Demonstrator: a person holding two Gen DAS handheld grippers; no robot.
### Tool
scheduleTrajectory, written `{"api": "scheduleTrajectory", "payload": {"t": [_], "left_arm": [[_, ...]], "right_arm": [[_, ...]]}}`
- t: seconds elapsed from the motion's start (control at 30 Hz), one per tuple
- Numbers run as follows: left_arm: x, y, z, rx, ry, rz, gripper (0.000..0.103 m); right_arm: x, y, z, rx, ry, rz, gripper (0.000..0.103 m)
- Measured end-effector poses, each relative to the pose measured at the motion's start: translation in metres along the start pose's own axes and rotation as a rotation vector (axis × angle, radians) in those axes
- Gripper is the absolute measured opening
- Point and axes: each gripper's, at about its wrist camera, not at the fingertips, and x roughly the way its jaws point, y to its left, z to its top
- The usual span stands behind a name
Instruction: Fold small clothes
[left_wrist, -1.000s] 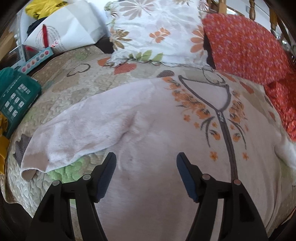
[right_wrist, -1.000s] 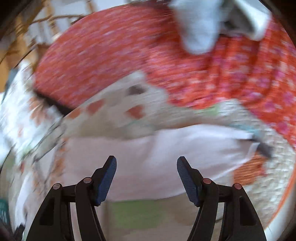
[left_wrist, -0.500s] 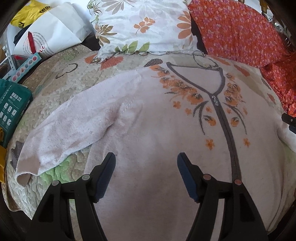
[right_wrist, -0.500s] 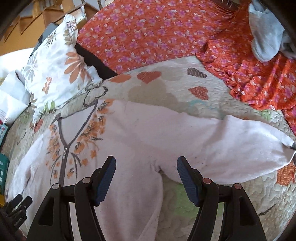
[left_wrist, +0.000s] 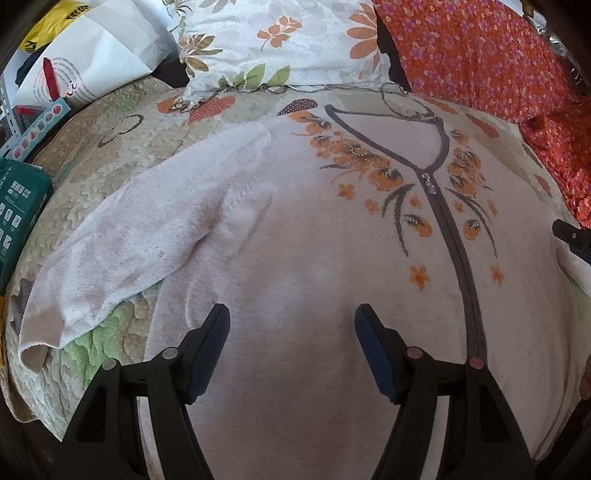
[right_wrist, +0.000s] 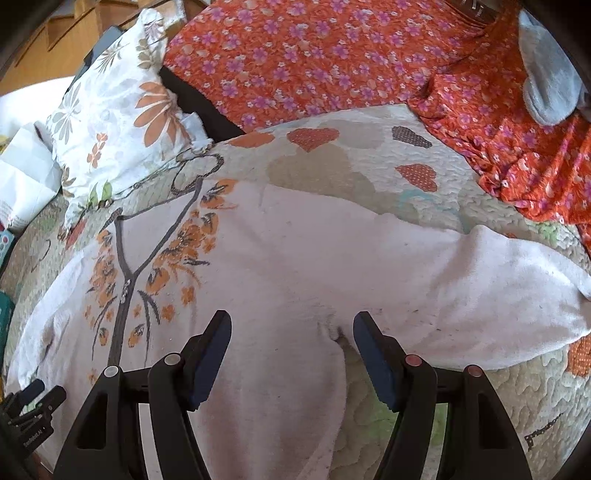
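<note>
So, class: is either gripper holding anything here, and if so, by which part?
Nothing is held. The left gripper and right gripper are open above the white cardigan, fingers apart.

Floral pillow (left_wrist: 280, 40), orange flowered fabric (right_wrist: 314, 62), green box (left_wrist: 18, 206), quilt (right_wrist: 351, 166).

Left gripper (left_wrist: 291, 321), right gripper (right_wrist: 291, 328): black arms, blue-padded jaws, metal rivets.

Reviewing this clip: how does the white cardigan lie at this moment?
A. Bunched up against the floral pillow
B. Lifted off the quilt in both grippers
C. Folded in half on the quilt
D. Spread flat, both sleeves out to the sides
D: the white cardigan lies flat on the quilt, sleeves out, both grippers open above it.
</note>
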Motion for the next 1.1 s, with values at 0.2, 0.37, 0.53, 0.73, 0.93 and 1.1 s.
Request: {"api": "scheduleTrajectory", "payload": {"t": [0.2,0.37,0.53,0.73,0.93,1.1], "left_arm": [[0.001,0.002,0.0,-0.006,0.009,-0.005,0.072],[-0.001,-0.001,-0.001,-0.01,0.009,-0.018,0.073],[-0.003,-0.008,-0.001,0.009,0.005,-0.031,0.075],[0.003,-0.013,-0.003,0.023,0.033,-0.034,0.076],[0.011,-0.014,-0.007,0.02,0.067,-0.031,0.079],[0.014,-0.015,-0.009,0.023,0.075,-0.022,0.086]], "right_arm": [[-0.005,0.031,-0.009,-0.124,-0.027,-0.009,0.074],[-0.006,0.06,-0.025,-0.233,-0.031,-0.022,0.075],[-0.007,0.087,-0.043,-0.352,-0.038,-0.022,0.076],[0.0,0.099,-0.054,-0.405,-0.023,-0.028,0.082],[0.015,0.095,-0.057,-0.378,0.039,-0.011,0.084],[0.021,0.089,-0.056,-0.344,0.068,-0.001,0.091]]}}
